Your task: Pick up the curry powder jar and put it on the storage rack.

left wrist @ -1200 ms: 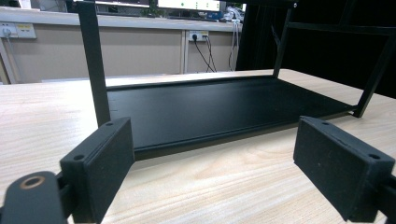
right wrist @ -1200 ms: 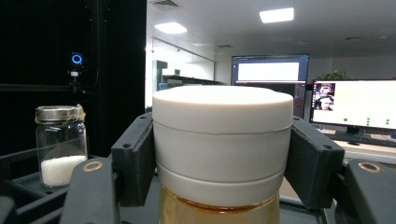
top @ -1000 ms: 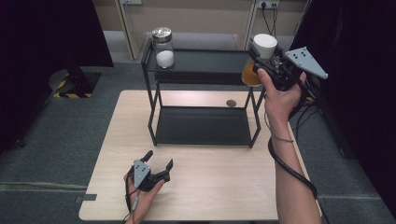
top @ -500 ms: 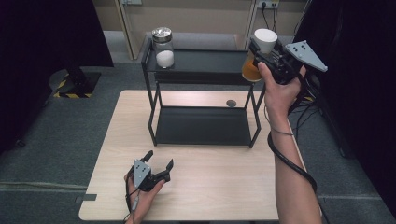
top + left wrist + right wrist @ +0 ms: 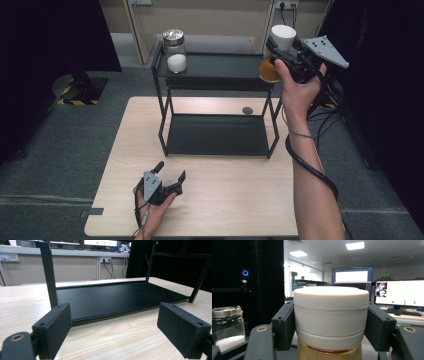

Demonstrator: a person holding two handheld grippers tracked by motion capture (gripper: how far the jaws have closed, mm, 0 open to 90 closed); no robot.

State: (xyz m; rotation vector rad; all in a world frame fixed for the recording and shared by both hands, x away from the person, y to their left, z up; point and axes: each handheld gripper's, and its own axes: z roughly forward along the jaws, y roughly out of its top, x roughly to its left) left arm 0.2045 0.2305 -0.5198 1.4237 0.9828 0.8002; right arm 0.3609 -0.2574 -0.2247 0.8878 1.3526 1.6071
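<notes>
Glass jar (image 5: 270, 70) of amber liquid, likely heavy and breakable; clamped at white lid (image 5: 331, 315) by right hand-held gripper (image 5: 281, 47); left hand-held gripper (image 5: 170, 176) open, empty

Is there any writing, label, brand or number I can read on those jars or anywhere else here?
None can be read.
White-lidded jar: no label shows.
Glass jar: no label shows.
Monitors: content too small and blurred to read.
Wall sockets: markings too blurred to read.
</notes>
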